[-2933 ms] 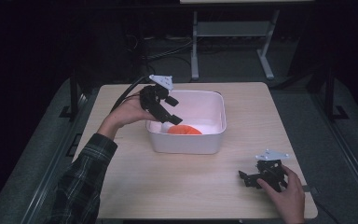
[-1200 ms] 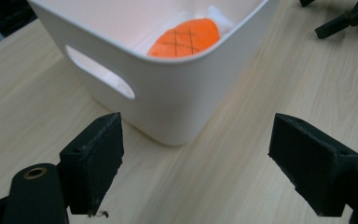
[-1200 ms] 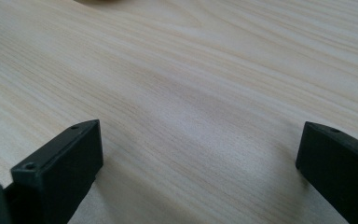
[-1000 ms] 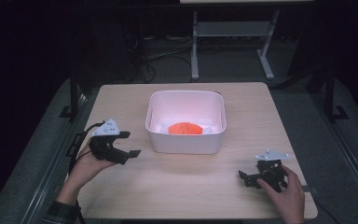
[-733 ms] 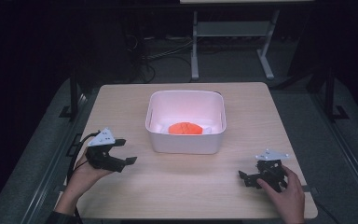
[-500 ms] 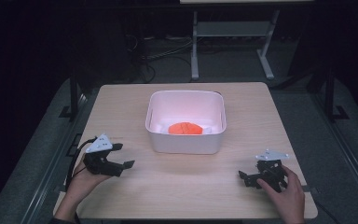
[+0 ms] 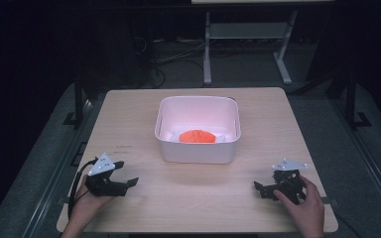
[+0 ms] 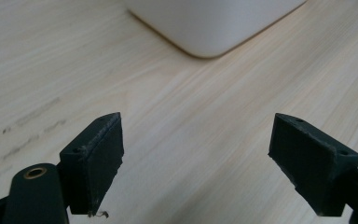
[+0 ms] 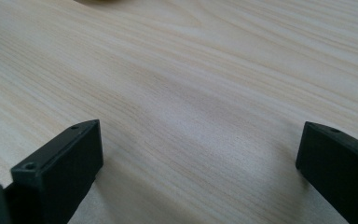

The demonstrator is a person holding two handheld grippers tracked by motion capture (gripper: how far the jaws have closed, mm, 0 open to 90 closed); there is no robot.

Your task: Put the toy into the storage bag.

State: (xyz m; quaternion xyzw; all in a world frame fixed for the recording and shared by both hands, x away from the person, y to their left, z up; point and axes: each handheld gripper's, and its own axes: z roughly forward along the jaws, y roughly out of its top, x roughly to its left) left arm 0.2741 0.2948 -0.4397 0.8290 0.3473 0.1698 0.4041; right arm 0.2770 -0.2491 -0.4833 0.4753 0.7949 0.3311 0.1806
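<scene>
Orange rounded object [image 7: 197,136] sits inside the white rectangular plastic tub [image 7: 197,151] at the centre of the pale wooden table [image 7: 188,203], toward the tub's near wall. Left gripper [image 7: 124,184] is low at the table's near-left corner, jaws apart, nothing between them; the left gripper view shows bare wood in the gap and the tub's near corner ahead. Right gripper [image 7: 259,189] is at the near-right corner, jaws wide apart, also empty, pointing inward over bare wood.

Risks, as I judge them:
- If either gripper goes back in, a low approach could clip the tub rim and shove or tip the tub; it looks light.
- Orange item lies close to the near wall, so a jaw may jam against the wall instead of closing round it.
- Left cable [image 7: 74,186] loops near the table edge and could snag.

Hard to tell: what the orange thing is, its texture, and whether it rests on something pale at the tub bottom. The near wall hides its lower part.
</scene>
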